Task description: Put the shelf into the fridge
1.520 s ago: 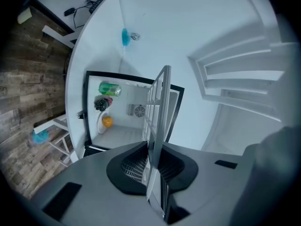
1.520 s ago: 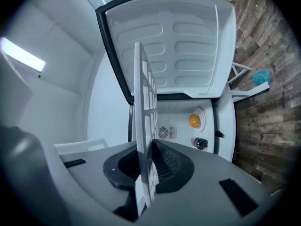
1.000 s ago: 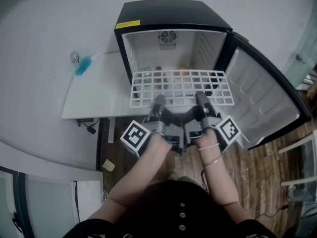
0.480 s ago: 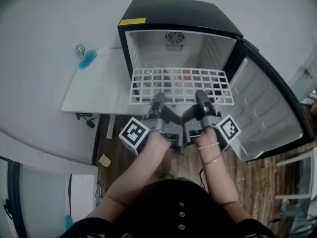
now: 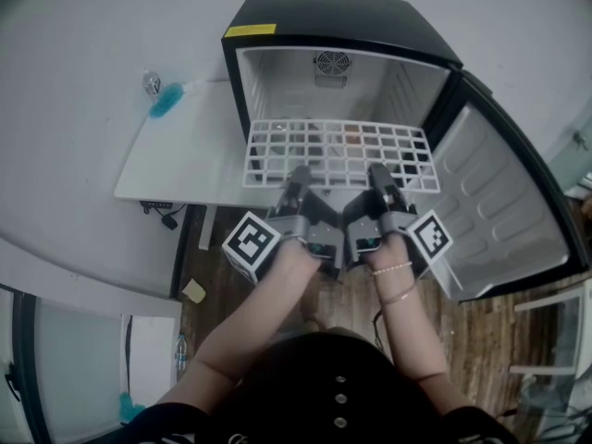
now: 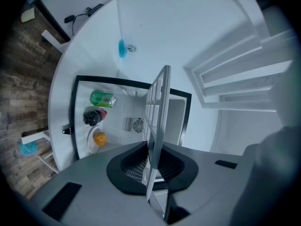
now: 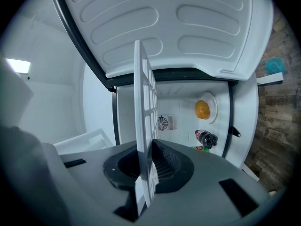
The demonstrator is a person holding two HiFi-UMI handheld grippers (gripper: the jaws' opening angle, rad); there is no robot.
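While the shelf (image 5: 338,151) hangs level at the fridge's (image 5: 333,21) mouth, the task looks barely begun.
Both forearms (image 5: 277,294) reach forward side by side toward the fridge. The left hand-held gripper (image 5: 298,178) and right hand-held gripper (image 5: 377,176) each pinch the shelf's near edge, jaws closed on its wire. Its far edge sits at the fridge opening. Sliding it fully in onto the fridge's side ribs remains, I judge.

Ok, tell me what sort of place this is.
Probably a room in a home or small office: an open black mini fridge beside a white table, on a wood-plank floor.
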